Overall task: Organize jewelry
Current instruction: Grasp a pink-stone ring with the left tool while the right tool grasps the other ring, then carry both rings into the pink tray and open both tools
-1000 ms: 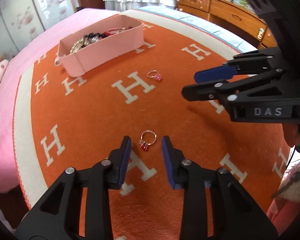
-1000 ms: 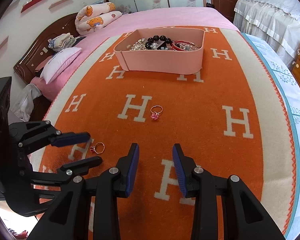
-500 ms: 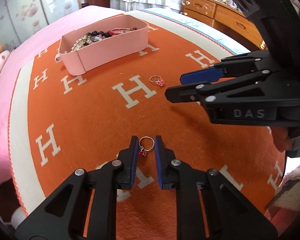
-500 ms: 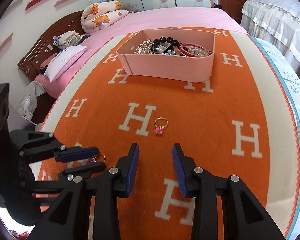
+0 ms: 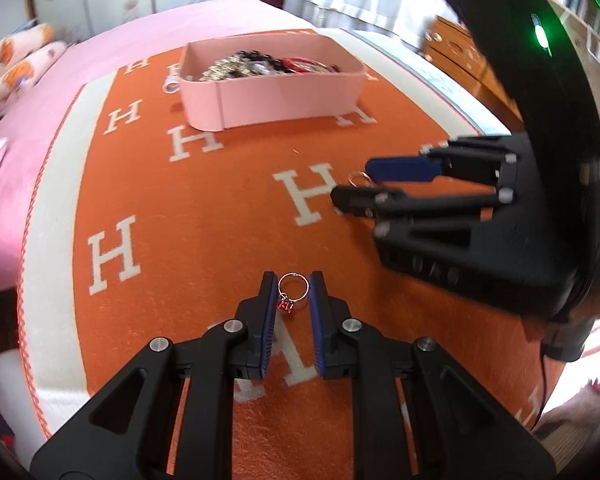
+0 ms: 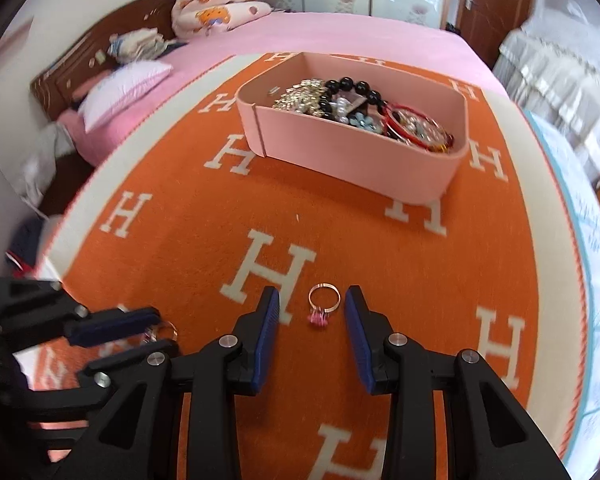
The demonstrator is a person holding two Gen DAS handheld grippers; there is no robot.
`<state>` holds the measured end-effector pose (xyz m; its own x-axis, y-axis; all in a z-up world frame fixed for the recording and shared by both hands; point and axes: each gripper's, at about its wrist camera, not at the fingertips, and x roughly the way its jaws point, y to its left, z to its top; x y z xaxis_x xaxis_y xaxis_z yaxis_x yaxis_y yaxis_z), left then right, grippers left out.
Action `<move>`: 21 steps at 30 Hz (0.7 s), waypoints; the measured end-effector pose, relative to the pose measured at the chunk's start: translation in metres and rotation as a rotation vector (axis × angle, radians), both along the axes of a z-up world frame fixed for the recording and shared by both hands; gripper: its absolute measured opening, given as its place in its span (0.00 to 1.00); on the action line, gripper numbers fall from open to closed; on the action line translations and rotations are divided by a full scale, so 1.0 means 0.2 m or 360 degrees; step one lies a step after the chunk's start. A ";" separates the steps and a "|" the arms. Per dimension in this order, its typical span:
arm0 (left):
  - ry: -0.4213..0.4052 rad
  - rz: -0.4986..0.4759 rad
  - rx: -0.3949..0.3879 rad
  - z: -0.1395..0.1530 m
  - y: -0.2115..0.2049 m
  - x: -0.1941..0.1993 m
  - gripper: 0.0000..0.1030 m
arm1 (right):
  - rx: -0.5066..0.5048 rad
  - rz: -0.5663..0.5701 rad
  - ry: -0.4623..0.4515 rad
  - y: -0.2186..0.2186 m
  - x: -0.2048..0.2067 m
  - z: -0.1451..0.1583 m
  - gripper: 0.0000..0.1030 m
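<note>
Both pairs of jaws straddle a ring. Those of the left gripper [image 5: 293,300] have just been closing and now pinch the band of the silver ring [image 5: 293,286] between the blue pads; its red charm [image 5: 286,305] hangs below the band. The right gripper [image 6: 312,312] stands partly open, with the gold ring [image 6: 324,298] lying on the orange blanket [image 6: 204,216] between its pads and clear of both; the pink stone [image 6: 318,318] points toward the near side.

Farther up the blanket sits the pink box [image 6: 352,160], already holding beads, bangles and chains, and it looks the likely place for both rings.

Each ring looks very light, stiff and smooth, so it could easily twist or slip out of a pinch. Judging by this, the band's two opposite sides are the place to take hold, not the stone or charm, which look delicate. The soft blanket may let a ring sink and tilt as the pads close.
</note>
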<state>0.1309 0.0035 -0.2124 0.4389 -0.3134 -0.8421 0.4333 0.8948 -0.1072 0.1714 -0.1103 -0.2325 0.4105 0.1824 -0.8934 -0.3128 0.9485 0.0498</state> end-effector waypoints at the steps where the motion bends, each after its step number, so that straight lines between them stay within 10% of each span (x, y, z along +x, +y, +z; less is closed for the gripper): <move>1: 0.0001 0.0032 -0.0017 0.01 0.01 0.01 0.13 | -0.0030 0.0023 -0.0015 0.02 0.00 0.00 0.33; 21: -0.0077 0.0293 -0.0204 0.30 0.05 0.21 0.13 | 0.0081 0.0049 0.0058 -0.03 0.01 0.06 0.06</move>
